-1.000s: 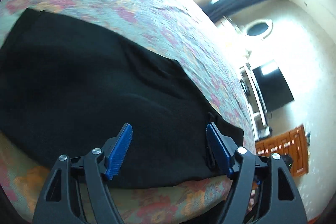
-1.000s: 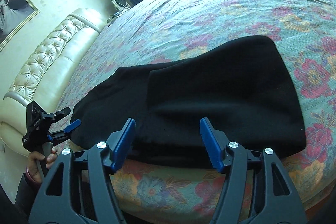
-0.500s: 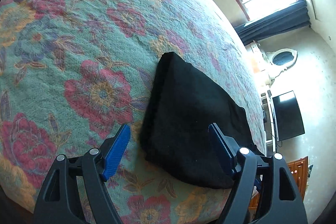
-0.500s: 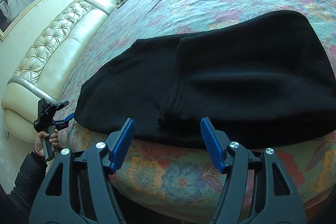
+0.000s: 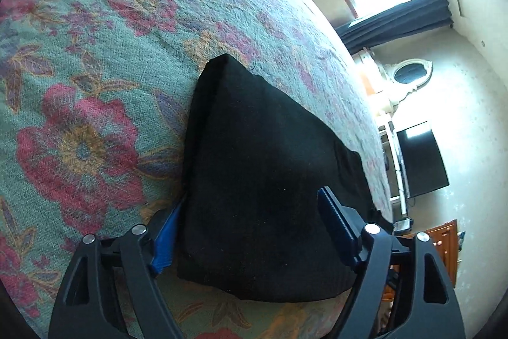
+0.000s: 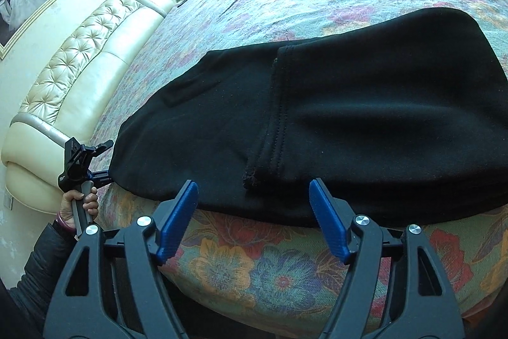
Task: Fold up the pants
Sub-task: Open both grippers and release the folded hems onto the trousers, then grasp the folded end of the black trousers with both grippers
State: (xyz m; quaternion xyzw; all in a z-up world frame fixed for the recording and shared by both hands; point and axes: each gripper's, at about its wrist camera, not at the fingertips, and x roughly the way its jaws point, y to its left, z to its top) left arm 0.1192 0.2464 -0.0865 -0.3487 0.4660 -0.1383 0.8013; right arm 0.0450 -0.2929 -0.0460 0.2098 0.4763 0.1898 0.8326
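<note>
Both grippers are seen with their blue pads spread apart. On the left gripper point(image 5: 254, 231), the end of the black pants point(image 5: 263, 173) is straddled: the left blue pad point(image 5: 166, 239) lies partly tucked under the cloth's edge against the bedspread, while the right pad point(image 5: 338, 227) stands over the black fabric. Whether either pad presses on the cloth cannot be told; its jaws have just been closing a little, with the pants between them. The right gripper point(image 6: 254, 218) is held just off the near edge of the bed, its pads clear of the fabric, nothing gripped; its jaws have just been opening, with only the edge of the cloth seen past the gap.

The pants point(image 6: 333, 123) are laid along the near edge of the bed, on a floral bedspread point(image 6: 279, 269) in teal, red and orange. One part is folded over another, and a stitched hem point(image 6: 273, 129) runs across the upper layer, ending in a corner just beyond the right gripper's tips. From the right wrist view, the left gripper point(image 6: 95, 161) is seen at the far left end of the pants, its handle grasped by a hand point(image 6: 77, 207) in a dark sleeve. A tufted cream headboard point(image 6: 73, 69) stands behind it.
</note>
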